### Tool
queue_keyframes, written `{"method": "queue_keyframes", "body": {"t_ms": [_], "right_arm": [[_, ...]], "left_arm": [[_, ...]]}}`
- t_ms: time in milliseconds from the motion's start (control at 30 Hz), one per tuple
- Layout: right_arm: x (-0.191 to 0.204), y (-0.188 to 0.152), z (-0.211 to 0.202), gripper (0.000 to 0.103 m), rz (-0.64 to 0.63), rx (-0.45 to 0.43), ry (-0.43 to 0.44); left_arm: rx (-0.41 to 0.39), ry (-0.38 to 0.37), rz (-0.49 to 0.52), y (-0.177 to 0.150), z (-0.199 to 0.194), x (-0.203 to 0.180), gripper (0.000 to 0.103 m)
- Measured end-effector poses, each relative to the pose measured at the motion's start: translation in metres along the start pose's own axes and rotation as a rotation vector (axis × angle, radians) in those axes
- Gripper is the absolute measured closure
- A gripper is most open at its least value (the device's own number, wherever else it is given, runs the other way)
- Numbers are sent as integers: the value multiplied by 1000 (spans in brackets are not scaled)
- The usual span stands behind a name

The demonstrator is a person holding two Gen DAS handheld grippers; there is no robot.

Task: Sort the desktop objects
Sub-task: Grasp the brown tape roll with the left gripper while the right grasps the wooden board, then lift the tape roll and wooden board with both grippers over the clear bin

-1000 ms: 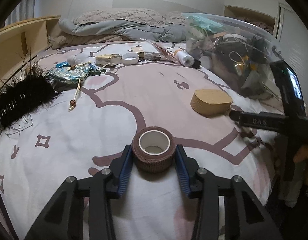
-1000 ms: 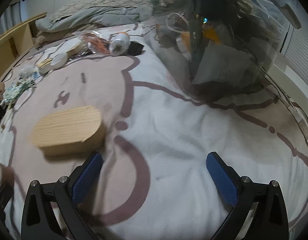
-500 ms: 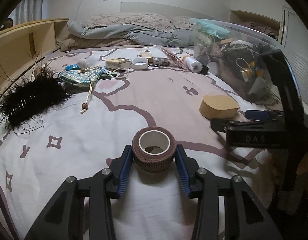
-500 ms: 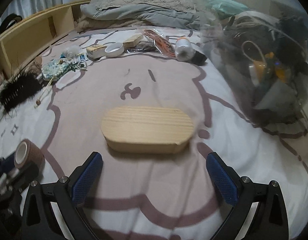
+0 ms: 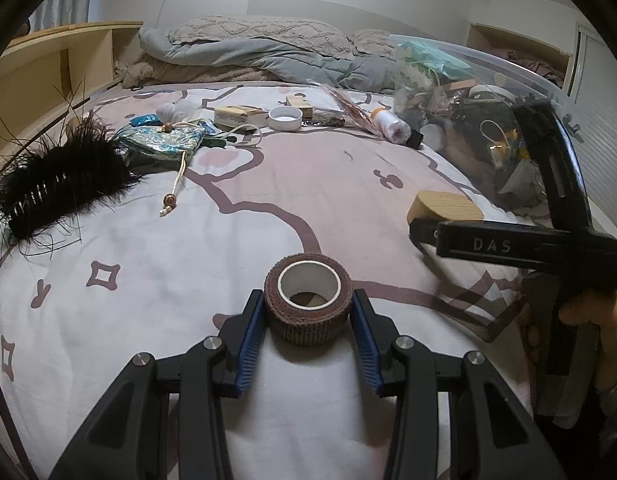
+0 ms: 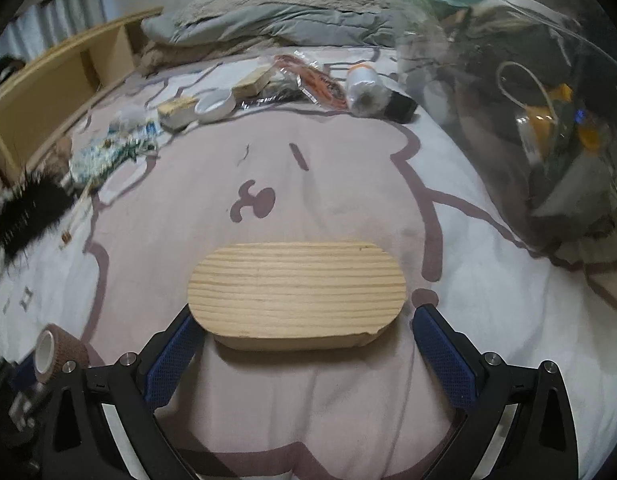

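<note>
1. Bed cover (image 5: 156, 280): white with a mauve cartoon print; everything sits on it.
2. Clear plastic bin (image 6: 548, 128): at my right on the cover, packed with mixed clutter.
3. Black feather piece (image 5: 56, 184): far left edge of the cover, well apart from both tools.
4. Wooden block (image 6: 296, 284): oval, lying flat, grain running side to side. It lies between the fingers of my right gripper (image 6: 304, 352). The jaws are closing; the left pad looks at or just under the block's end, the right pad stands just clear of it. No grip on it.
5. Brown tape roll (image 5: 308, 304): pinched between the blue pads of my left gripper (image 5: 308, 336), white core facing up.
6. White ring (image 5: 285, 118) and small boxes: far end, near the grey duvet.
</note>
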State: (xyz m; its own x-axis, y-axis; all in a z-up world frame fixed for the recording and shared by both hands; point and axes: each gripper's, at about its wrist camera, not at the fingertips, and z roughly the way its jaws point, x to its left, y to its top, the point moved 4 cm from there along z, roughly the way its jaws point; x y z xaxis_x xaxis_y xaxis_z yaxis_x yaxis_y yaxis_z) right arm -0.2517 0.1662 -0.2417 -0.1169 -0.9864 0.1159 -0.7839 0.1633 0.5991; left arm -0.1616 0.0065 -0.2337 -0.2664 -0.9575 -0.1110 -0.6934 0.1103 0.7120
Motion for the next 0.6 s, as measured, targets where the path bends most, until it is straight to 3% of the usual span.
{"method": "queue_keyframes", "body": {"t_ms": [33,400,600], "right_arm": [[2,0,-2,11,-9,-7,2],[11,0,-12,11,-92,-71,-18],[11,3,-37,11,-109,-140,4]], "left_arm": [[-2,-1,-1,0,0,0,60],[-9,-2,-11,2,-2,0,60],[3,-8,-14,5,-2,0,60]]}}
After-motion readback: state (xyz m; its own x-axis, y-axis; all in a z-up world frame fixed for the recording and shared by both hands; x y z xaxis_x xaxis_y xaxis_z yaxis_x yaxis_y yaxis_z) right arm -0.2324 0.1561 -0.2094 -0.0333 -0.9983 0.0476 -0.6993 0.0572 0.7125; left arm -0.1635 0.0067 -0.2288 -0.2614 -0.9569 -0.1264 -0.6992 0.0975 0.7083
